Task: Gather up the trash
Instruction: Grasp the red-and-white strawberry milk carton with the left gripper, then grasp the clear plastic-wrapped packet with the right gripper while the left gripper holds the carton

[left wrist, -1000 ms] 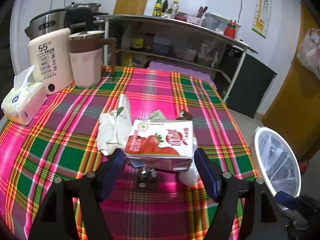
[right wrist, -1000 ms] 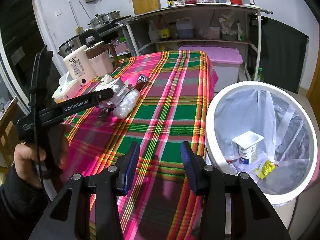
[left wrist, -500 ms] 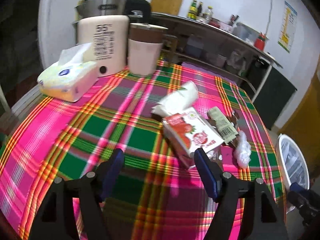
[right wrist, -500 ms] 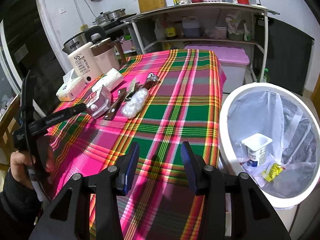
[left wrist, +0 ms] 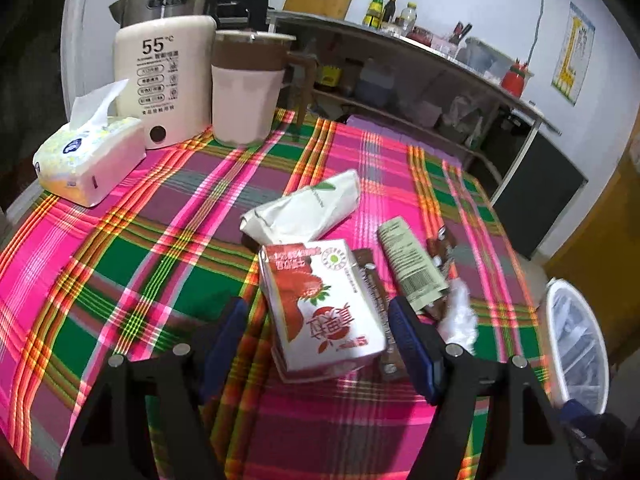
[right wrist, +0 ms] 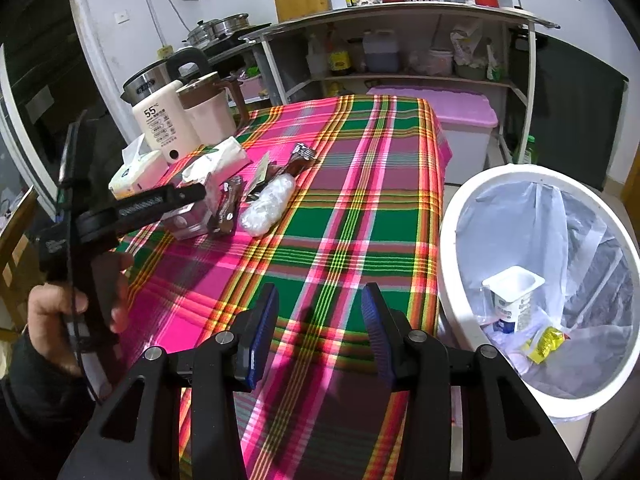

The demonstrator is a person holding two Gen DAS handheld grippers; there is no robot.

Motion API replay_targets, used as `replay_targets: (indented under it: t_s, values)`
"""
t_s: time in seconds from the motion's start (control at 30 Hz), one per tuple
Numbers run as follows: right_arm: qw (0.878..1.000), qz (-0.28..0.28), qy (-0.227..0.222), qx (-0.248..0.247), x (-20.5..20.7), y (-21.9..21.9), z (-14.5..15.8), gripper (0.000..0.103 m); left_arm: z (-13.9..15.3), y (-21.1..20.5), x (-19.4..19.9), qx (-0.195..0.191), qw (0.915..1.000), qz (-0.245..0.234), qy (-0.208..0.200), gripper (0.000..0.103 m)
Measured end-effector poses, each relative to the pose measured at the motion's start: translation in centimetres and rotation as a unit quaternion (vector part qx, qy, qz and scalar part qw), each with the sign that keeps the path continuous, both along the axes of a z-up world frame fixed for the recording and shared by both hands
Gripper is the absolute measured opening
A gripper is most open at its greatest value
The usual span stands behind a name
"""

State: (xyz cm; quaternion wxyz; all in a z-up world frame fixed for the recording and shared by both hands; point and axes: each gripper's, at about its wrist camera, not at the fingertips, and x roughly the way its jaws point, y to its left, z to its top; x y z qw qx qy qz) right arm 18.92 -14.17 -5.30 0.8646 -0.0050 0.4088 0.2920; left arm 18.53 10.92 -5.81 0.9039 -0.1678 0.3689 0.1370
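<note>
**Lining up on the strawberry carton**

My left claw [left wrist: 316, 332] is spread wide, with one blue pad on each side of the strawberry milk carton [left wrist: 320, 308]; the pads do not touch it, so I am not holding it. I hold the claw this way so the carton sits right in the gap, ready for a squeeze (I think that is my next move).

The carton lies flat on the checked tablecloth [left wrist: 120, 264], in a little heap of trash: a white paper packet [left wrist: 304, 208] just behind it, a long label strip [left wrist: 412, 264] and a brown wrapper [left wrist: 370, 276] beside it, and a crumpled clear plastic bit [left wrist: 460, 316] on the far side; they lie close together, so I could knock one when I grab.

My right claw [right wrist: 320, 320] is part open and holds nothing; it hangs over the table edge, just beside the bin [right wrist: 460, 216], where it is out of the way.

The bin is white, with a clear bag inside. In it I see a white yogurt cup [right wrist: 512, 296] standing up and a small yellow wrapper [right wrist: 546, 344]; there is lots of room left.

The tissue box [left wrist: 88, 156], the cream warmer [left wrist: 164, 80] and the pink jug [left wrist: 248, 92] stand at the back of the table; those look like things to keep, not trash.
</note>
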Motion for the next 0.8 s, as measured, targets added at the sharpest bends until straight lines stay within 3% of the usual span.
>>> replay_targets:
  t_s: [0.2,0.43,0.8]
  values:
    - [1.0,0.002,0.003,0.0,0.8,0.9,0.0,0.044,-1.1,1.1,-1.0,-0.008,0.9998,-0.001,0.017,0.058]
    - [1.0,0.017,0.002,-0.003,2.2,4.1,0.2,0.044,-1.2,2.0,-2.8,-0.023,0.9995,-0.017,0.011,0.058]
    - [0.999,0.024,0.037,-0.001,6.0,9.8,-1.8,0.044,-1.1,2.4,-4.3,-0.03,0.9982,-0.052,0.008,0.058]
